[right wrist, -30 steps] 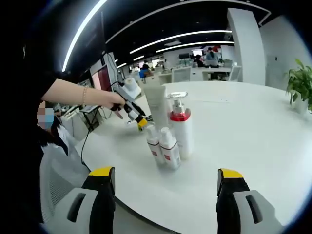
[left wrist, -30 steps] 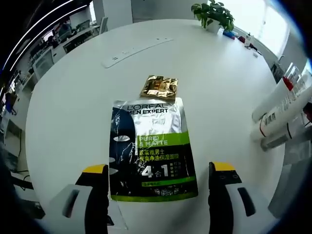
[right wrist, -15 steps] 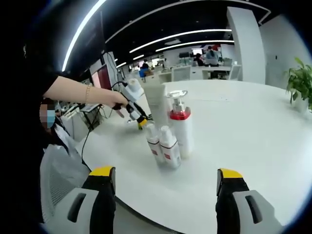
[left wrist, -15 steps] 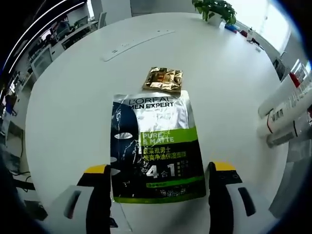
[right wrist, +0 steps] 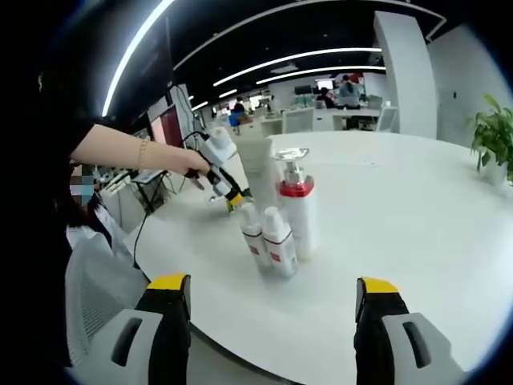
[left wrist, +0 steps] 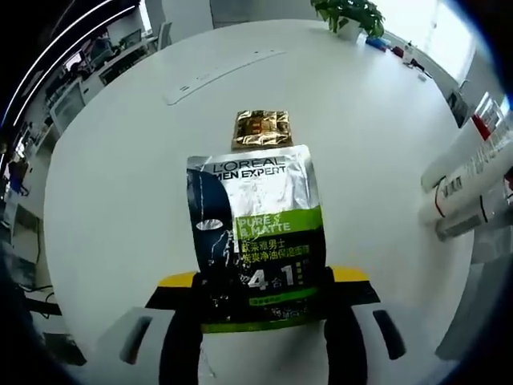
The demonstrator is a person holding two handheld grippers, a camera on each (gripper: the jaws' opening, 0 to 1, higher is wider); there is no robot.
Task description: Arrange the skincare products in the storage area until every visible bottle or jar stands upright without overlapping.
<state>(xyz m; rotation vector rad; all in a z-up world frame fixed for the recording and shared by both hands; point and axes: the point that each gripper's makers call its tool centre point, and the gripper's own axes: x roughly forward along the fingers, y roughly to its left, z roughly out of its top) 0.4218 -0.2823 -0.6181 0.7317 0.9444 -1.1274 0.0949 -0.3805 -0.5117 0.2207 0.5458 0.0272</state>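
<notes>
The left tool (left wrist: 262,301) grips the flat mask pack (left wrist: 256,233); bottles (right wrist: 280,228) already stand upright, the right tool (right wrist: 272,321) open and empty.

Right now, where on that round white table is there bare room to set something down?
Bare white table lies left of the silver-and-green face-mask sachet, and beyond the small gold foil packet. It's crowded where the white bottles cluster.
</notes>
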